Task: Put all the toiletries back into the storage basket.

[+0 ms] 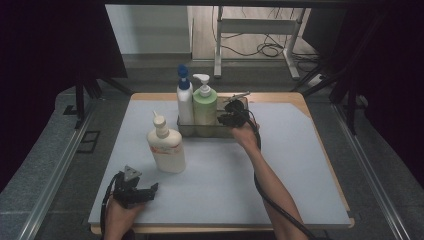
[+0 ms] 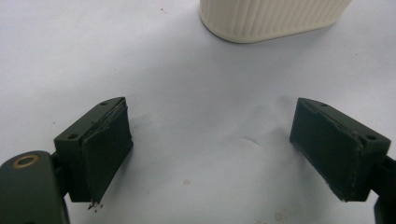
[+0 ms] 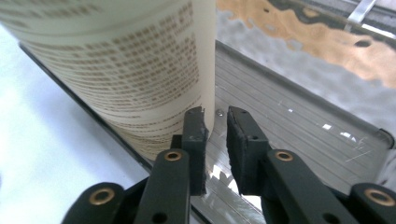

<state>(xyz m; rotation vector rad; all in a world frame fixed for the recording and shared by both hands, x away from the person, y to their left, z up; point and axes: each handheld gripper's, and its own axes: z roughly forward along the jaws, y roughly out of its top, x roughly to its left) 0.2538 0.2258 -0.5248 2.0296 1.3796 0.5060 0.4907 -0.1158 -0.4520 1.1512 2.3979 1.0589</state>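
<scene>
Right gripper sits over the right end of the clear bin, just beside the green pump bottle. In the right gripper view its jaws stand a narrow gap apart with nothing between them, straddling the bin's near wall; one pad is right up against the bottle's printed side, touching or not I can't tell. Bin floor to the right of the bottle is bare. Blue-capped bottle stands in the bin's left end, against the green one. White pump bottle stands on the grey mat in front of the bin's left end, clear of it. Left gripper rests near the mat's front-left edge, jaws wide open, holding nothing; bare mat between its pads, base of the white bottle ahead, well apart. Mat's right half and front centre are open; the right forearm crosses the middle.
</scene>
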